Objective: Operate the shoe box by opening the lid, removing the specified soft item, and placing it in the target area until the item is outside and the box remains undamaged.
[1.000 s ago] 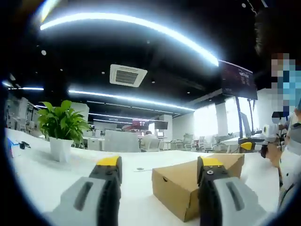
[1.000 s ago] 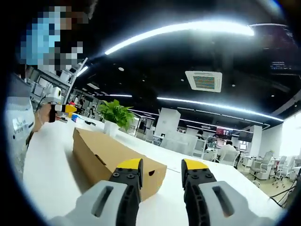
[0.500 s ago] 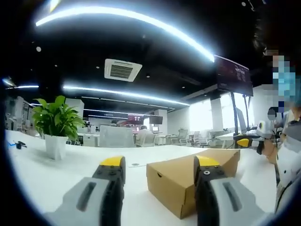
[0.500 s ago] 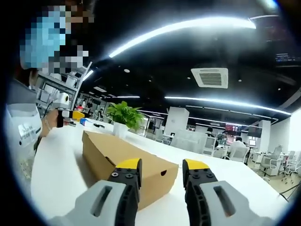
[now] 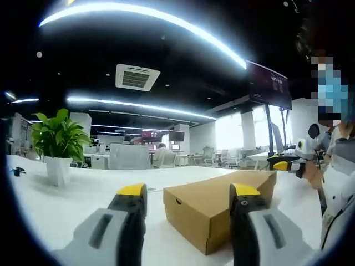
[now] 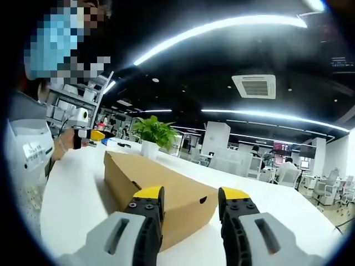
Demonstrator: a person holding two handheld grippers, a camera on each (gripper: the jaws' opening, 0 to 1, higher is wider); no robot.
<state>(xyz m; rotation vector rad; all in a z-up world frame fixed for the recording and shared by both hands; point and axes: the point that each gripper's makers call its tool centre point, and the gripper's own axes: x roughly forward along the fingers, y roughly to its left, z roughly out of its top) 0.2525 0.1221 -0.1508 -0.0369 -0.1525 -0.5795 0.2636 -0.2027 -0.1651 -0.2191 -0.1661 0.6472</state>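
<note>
A brown cardboard shoe box [image 5: 213,205] lies on the white table [image 5: 66,205] with its lid down. In the left gripper view it sits just ahead of my left gripper [image 5: 187,192], partly behind the right jaw. My left gripper is open and holds nothing. In the right gripper view the same shoe box [image 6: 152,185] runs from the left toward the middle, just beyond my right gripper [image 6: 190,194], which is open and empty too. The other gripper [image 6: 83,133] is seen far off at the left, in the person's hand.
A potted green plant [image 5: 55,145] in a white pot stands on the table at the left; the same plant [image 6: 152,136] is behind the box. The person [image 5: 338,166] stands at the table's edge. Office desks and chairs fill the background.
Both cameras have drifted: the box sits a bit more central and closer in each view. The box itself has not moved, and both grippers stay open.
</note>
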